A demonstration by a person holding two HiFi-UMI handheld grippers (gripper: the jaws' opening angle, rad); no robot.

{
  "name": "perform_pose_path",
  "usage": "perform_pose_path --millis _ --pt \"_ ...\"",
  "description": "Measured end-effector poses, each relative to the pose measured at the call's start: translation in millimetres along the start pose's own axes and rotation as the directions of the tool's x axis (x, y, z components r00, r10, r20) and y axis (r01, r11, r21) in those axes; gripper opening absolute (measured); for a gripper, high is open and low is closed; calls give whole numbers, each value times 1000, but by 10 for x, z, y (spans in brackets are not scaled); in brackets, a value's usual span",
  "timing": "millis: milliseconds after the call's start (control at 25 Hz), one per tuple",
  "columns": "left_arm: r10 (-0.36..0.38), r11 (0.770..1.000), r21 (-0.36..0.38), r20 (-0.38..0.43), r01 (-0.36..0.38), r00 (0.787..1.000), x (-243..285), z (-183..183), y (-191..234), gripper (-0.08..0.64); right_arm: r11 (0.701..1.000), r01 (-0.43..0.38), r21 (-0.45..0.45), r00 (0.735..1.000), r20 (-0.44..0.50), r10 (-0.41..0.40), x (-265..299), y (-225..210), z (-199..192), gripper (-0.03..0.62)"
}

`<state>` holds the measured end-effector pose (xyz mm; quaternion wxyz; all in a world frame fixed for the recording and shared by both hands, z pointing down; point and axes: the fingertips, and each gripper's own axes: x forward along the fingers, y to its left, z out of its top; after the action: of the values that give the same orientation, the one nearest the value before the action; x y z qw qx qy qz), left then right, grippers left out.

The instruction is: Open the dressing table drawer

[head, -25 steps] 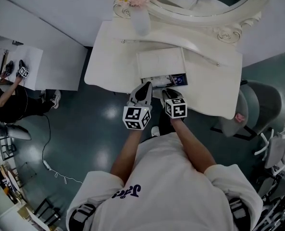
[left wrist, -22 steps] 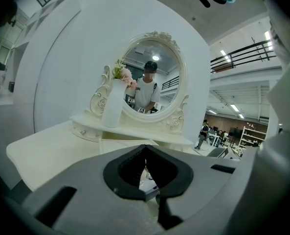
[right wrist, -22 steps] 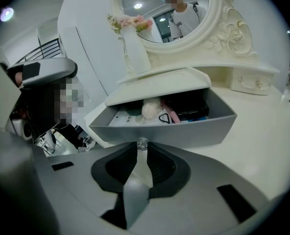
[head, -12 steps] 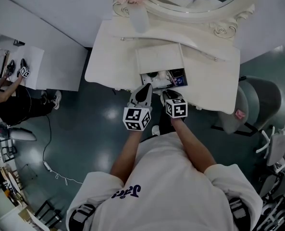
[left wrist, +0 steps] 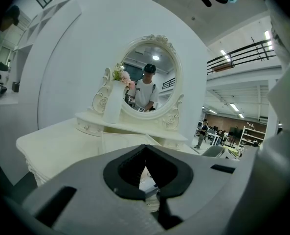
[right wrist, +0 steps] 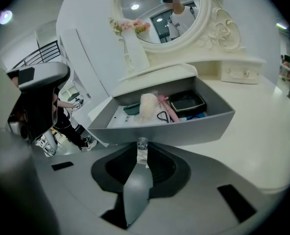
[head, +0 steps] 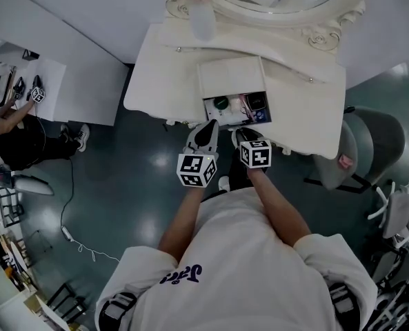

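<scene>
Drawer, boxy, smooth pale walls, small glassy round knob

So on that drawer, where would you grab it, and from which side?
Grip the small knob at the middle of the front panel of the drawer. Come straight in from the front, with one jaw on either side. The panel is flat and the knob is the only part that sticks out. The right gripper is shut on it in just this way.
</scene>
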<state>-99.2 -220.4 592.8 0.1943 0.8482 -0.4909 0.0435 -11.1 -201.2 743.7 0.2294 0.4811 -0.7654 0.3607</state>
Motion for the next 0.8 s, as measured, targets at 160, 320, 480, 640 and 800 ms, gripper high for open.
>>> perform_pose_path --millis 160,320,480,640,800 --pt "6 1000 -2 -6 -6 1000 -64 -37 -12 15 1000 3 2 1000 9 -3 -2 4 0 69" --pt "7 1000 3 -4 -7 1000 -108 -40 -21 15 1000 -6 28 1000 8 5 47 3 -13 69" --pt "7 1000 5 7 -7 1000 -155 -20 -62 15 1000 -1 24 1000 9 1 8 -10 -35 77" --pt "5 1000 13 31 -5 1000 -208 82 -92 15 1000 18 12 999 35 -18 -148 -25 1 84" --pt "8 1000 19 58 -10 998 -293 161 -128 15 1000 18 9 995 97 -19 -373 31 151 80"
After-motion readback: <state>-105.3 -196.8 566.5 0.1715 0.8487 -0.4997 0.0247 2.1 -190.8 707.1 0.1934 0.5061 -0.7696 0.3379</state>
